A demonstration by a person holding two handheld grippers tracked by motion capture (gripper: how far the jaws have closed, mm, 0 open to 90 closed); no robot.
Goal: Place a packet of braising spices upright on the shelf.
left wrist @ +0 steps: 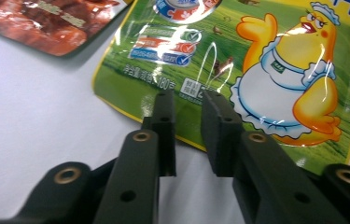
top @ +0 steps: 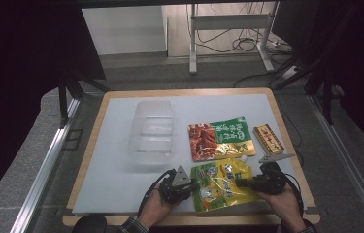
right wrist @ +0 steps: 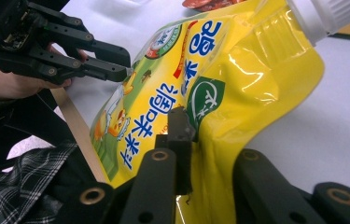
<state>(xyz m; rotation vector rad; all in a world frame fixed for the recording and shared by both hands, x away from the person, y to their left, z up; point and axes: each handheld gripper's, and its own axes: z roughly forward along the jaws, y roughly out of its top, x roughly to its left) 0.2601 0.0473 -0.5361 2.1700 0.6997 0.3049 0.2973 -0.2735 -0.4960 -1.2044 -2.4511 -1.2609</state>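
Observation:
A yellow spouted pouch (top: 223, 187) printed with a cartoon chicken lies near the table's front edge, between both grippers. My right gripper (right wrist: 205, 126) is shut on its right side, and the foil buckles between the jaws. The pouch (right wrist: 238, 70) tilts up there, with its white cap (right wrist: 331, 14) at the top right. My left gripper (left wrist: 185, 95) stands open over the pouch's (left wrist: 275, 70) left edge, a narrow gap showing between its jaws and nothing pinched. From above, the left gripper (top: 194, 185) and right gripper (top: 240, 183) face each other across the pouch.
A red and green snack packet (top: 218, 138) lies just behind the pouch, and a small red and yellow box (top: 268, 138) to its right. A clear plastic container (top: 153, 133) sits at mid-left on the white mat (top: 116, 160). The wooden table edge is close in front.

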